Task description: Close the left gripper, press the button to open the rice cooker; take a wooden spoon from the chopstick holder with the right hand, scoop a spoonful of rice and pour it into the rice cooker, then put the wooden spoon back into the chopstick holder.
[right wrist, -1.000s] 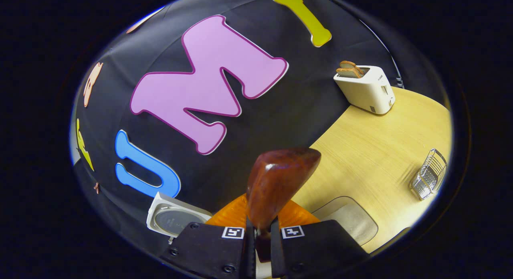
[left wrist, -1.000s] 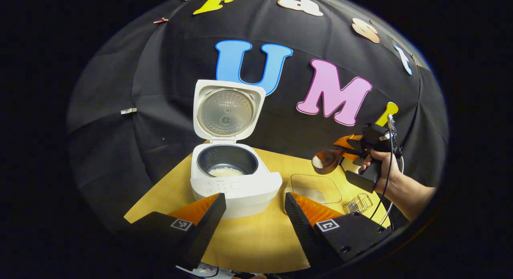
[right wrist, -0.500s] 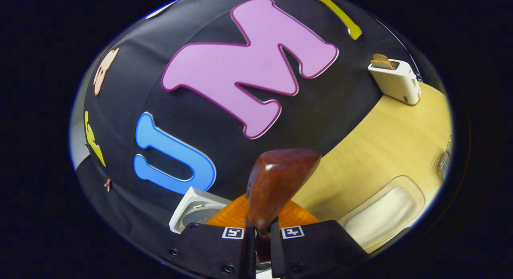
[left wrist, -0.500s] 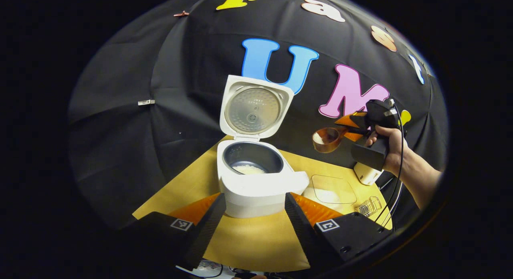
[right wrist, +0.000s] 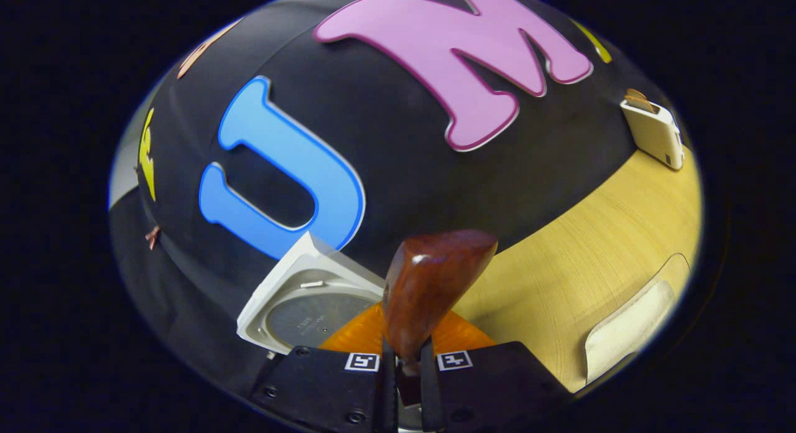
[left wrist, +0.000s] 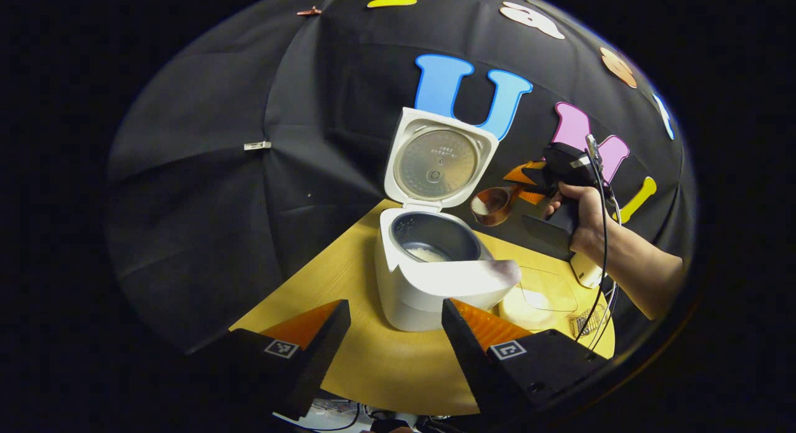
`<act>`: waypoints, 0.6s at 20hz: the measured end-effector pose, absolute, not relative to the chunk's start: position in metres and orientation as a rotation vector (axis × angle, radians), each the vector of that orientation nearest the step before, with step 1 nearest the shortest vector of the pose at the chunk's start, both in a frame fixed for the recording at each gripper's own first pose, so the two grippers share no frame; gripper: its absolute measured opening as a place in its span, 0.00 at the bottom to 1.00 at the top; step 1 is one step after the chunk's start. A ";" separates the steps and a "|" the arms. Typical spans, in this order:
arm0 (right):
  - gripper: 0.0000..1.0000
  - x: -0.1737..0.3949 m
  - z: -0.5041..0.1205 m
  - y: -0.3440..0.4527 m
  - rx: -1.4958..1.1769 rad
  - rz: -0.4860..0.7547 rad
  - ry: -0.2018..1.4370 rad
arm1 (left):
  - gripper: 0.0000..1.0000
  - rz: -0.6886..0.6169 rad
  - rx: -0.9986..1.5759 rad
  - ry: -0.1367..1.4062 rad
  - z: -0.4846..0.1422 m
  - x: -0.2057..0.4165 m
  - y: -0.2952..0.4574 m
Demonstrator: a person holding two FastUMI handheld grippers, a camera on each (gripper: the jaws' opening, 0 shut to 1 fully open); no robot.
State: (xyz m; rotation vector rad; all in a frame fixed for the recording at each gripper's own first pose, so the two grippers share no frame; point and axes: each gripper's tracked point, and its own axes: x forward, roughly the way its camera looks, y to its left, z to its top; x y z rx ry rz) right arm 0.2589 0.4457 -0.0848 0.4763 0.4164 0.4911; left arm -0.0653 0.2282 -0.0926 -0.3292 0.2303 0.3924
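The rice cooker [left wrist: 429, 277] is standing on the bench [left wrist: 385, 371] with its lid [left wrist: 438, 162] raised and some rice lying in the pot. The left gripper [left wrist: 395, 333] is hovering near it, fingers apart and holding nothing. The right gripper [right wrist: 403, 364] is clamping the wooden spoon [right wrist: 429, 284] by its handle. The spoon bowl, carrying rice, is hanging just right of the raised lid.

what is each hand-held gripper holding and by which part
The right hand-held gripper is shut on the wooden spoon, pinching its handle end. The left hand-held gripper is open and holds nothing.
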 end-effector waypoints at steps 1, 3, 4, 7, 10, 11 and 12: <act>0.19 0.259 -0.087 0.458 0.419 0.511 0.388 | 0.95 0.396 -0.334 0.236 -0.094 -0.067 0.232; 0.19 0.256 -0.094 0.480 0.304 0.558 0.351 | 0.96 0.403 -0.335 0.242 -0.096 -0.070 0.239; 0.19 0.253 -0.100 0.490 0.236 0.585 0.337 | 0.92 0.405 -0.332 0.244 -0.096 -0.068 0.244; 0.19 0.247 -0.108 0.511 0.039 0.646 0.262 | 0.96 0.447 -0.329 0.250 -0.100 -0.070 0.262; 0.19 0.232 -0.110 0.523 -0.118 0.697 0.168 | 0.95 0.467 -0.370 0.251 -0.105 -0.073 0.271; 0.19 0.226 -0.109 0.527 -0.164 0.716 0.139 | 0.92 0.471 -0.374 0.252 -0.106 -0.075 0.272; 0.18 0.221 -0.110 0.532 -0.209 0.738 0.108 | 0.96 0.475 -0.370 0.254 -0.105 -0.075 0.274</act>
